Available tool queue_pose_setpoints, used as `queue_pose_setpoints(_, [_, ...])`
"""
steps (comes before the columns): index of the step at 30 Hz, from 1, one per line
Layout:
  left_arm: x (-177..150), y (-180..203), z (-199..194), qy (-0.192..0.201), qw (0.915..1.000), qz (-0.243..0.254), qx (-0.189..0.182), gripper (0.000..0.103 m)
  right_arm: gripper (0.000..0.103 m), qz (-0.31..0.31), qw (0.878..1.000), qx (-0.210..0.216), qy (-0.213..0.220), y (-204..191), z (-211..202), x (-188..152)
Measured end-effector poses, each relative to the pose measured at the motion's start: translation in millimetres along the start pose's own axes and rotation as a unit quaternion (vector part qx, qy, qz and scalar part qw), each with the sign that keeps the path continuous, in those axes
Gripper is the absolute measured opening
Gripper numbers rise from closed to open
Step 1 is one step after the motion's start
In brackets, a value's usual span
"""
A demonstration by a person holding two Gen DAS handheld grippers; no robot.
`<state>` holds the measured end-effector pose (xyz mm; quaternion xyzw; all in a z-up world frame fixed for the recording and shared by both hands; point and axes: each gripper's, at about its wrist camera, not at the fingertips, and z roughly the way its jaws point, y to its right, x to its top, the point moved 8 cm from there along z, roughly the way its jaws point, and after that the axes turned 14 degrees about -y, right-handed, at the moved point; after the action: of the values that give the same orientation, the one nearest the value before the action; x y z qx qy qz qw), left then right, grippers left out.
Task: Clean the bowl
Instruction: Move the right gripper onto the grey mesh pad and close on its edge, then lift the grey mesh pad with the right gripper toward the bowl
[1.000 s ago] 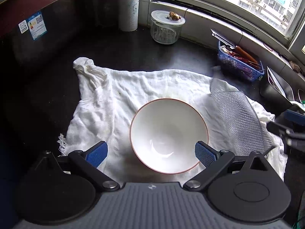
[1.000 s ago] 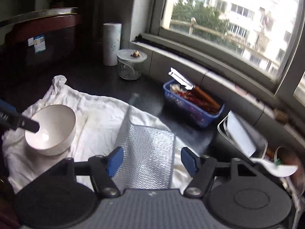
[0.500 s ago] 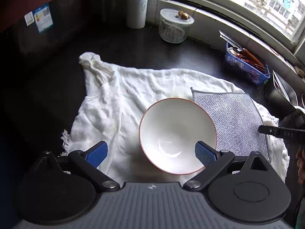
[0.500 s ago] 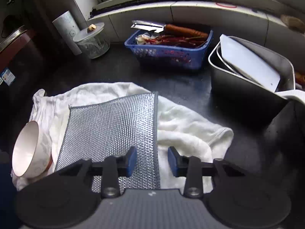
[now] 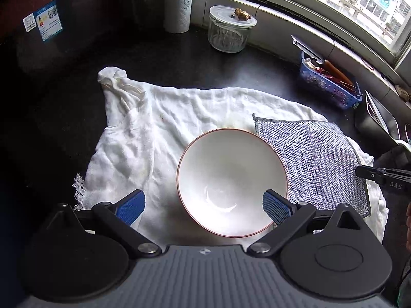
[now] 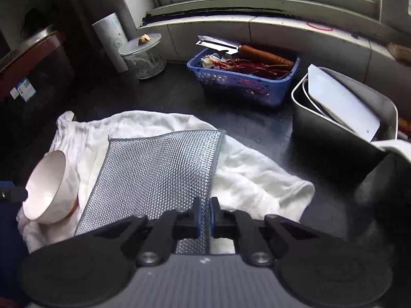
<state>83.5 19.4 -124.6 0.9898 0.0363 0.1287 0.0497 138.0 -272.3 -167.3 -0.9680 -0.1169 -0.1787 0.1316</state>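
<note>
the bowl (image 5: 231, 182) is seen tilted on the white towel (image 5: 159, 138) spread over the dark desk (image 5: 179, 59), w/ its mouth turned toward the left gripper (image 5: 203, 206), whose jaws are spread wide at either side of the rim, nothing held. the right gripper (image 6: 204, 217) is clenched on the near edge of the silver mesh cloth (image 6: 156, 169) lying just beside the bowl, probably so it can be used for wiping.

Black gripper (image 5: 204, 206) linkages, blue textured pads (image 5: 130, 207) — silver screws, ribbed grey housing
</note>
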Motion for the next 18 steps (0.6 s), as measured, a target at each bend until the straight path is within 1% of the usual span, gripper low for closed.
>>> queue_pose_setpoints(2, [-1.4,-1.5,0.2,-0.001,1.0000,-0.002,-0.001,0.099,0.007,-0.004,1.000,-0.008,0.008,1.2,-6.1,1.2])
queue_pose_setpoints(6, [-2.7,-5.2,-1.2,0.000,1.0000,-0.009,-0.002,0.099,0.002,-0.022,0.999,-0.015,0.025,-4.4,-22.8,7.6])
queue_pose_setpoints(9, [-4.0,-6.3,-2.5,0.002,0.9999,-0.011,-0.003,0.099,0.002,-0.064,0.995,-0.061,0.047,-14.2,-40.8,17.5])
queue_pose_setpoints(10, [-4.5,-6.7,-2.7,0.002,0.9999,-0.012,-0.003,0.099,0.002,-0.077,0.993,-0.068,0.050,-19.8,-42.7,19.4])
queue_pose_setpoints(14, [-5.4,-8.3,-4.4,0.005,0.9999,-0.015,-0.004,0.099,0.002,-0.116,0.992,-0.043,0.021,-57.8,-21.2,16.4])
queue_pose_setpoints(18, [-6.8,-13.3,-5.4,0.006,0.9997,-0.024,-0.004,0.099,0.002,-0.154,0.988,-0.018,-0.007,-95.5,-0.3,13.0])
